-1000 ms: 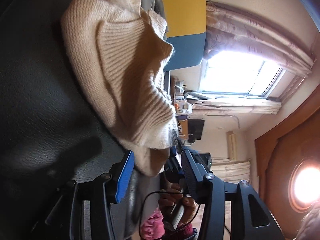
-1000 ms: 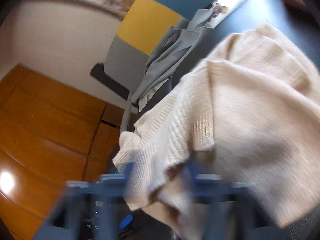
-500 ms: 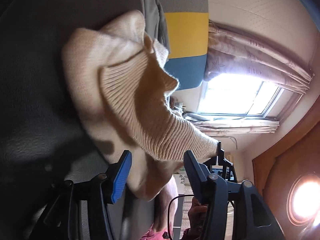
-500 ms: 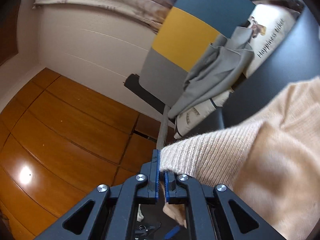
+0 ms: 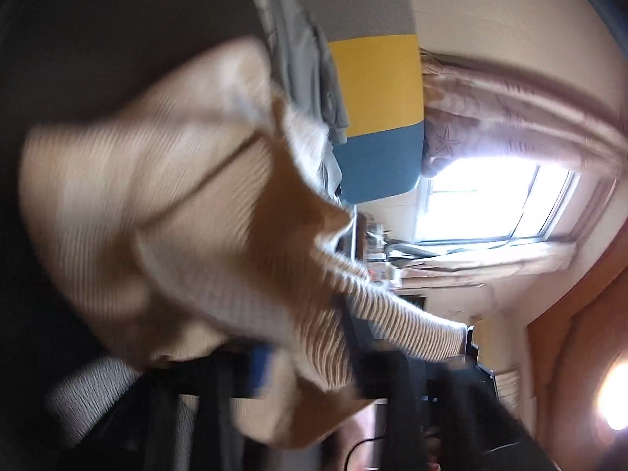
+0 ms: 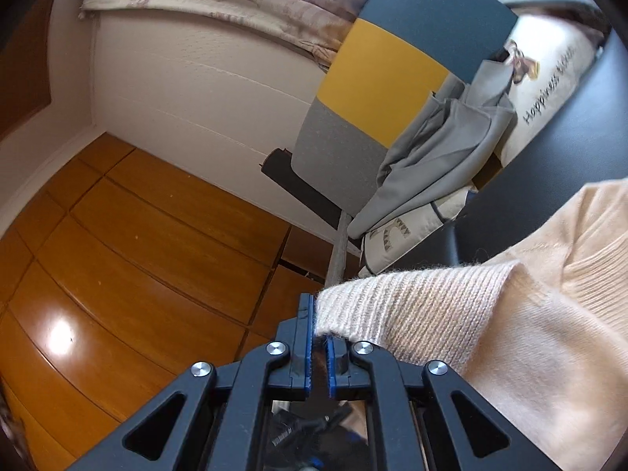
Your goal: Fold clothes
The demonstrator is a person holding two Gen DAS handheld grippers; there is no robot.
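In the right wrist view we see our right gripper [image 6: 318, 347] with its blue-padded fingers [image 6: 306, 337] nearly together, pinching the ribbed cuff of the cream knitted sweater [image 6: 522, 314], which stretches away to the right over the dark padded surface [image 6: 549, 180]. In the left wrist view everything is blurred; the sweater [image 5: 157, 204] bunches across our left gripper [image 5: 306, 357], and we cannot tell how its fingers stand
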